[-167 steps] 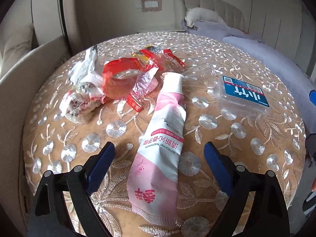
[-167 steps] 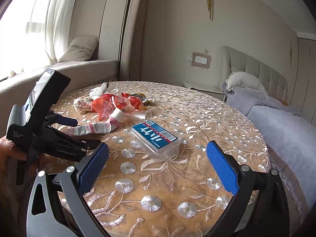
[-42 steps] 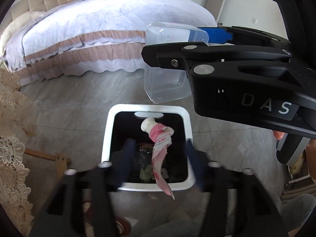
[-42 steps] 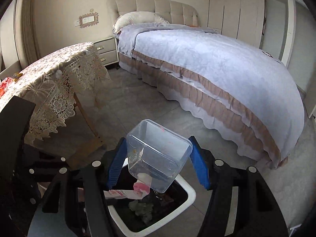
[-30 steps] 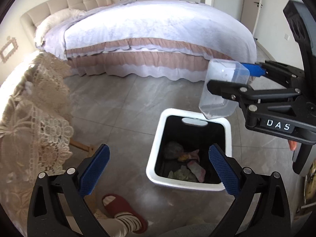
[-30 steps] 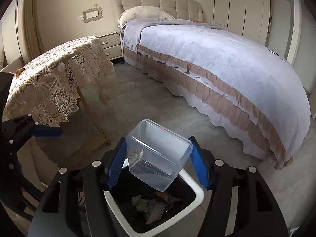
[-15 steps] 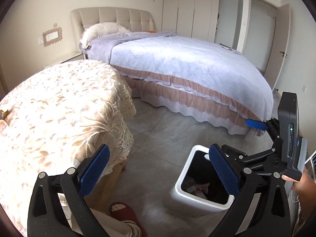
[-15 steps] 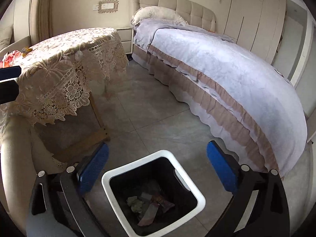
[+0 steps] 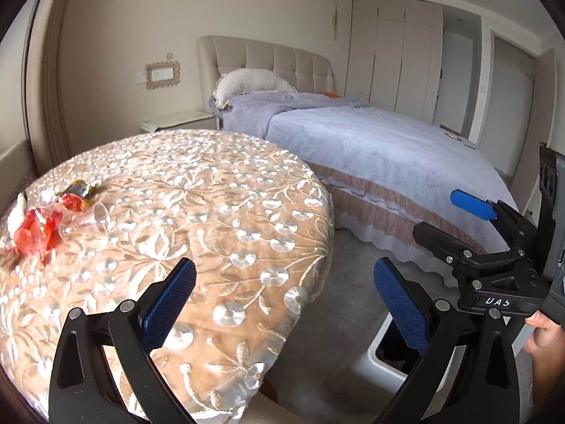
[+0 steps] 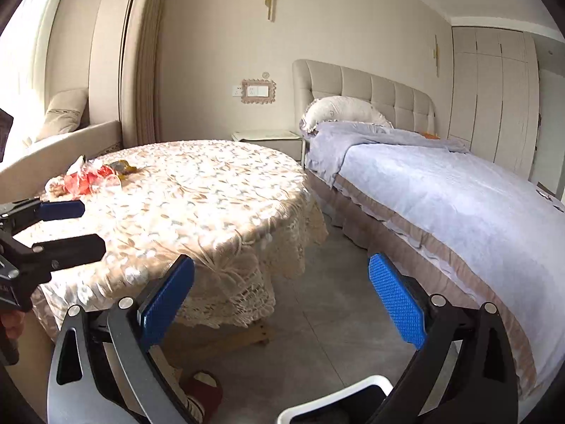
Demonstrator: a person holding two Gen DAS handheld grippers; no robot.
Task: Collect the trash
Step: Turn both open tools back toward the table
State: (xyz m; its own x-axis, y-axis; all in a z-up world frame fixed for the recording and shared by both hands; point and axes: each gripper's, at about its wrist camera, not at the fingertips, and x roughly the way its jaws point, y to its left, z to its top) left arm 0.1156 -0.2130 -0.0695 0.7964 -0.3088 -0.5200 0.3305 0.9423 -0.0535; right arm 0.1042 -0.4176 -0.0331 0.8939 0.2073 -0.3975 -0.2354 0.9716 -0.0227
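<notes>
A bedroom in a home is shown. A bed (image 10: 441,190) with a padded headboard (image 10: 367,95), a pillow (image 10: 342,111) and a lilac cover is seen at 3 o'clock in the right wrist view. A round table (image 10: 197,190) draped in an embroidered lace cloth is placed at 9 o'clock, with a nightstand (image 10: 268,137) between the two. Built-in wardrobes (image 9: 395,60) are lined along the far wall at 1 o'clock, and a tiled floor (image 10: 317,304) is laid below.

The surface (image 9: 197,190) wears a shiny embroidered cloth with a lace edge, and the red wrappers (image 9: 37,229) on its far left look like glossy, crinkled plastic film. The tongs' pads (image 10: 395,304) are matt blue with a rough dimpled texture, the bin's (image 10: 335,394) rim is smooth white plastic, and the floor (image 10: 335,318) is matt grey tile.
</notes>
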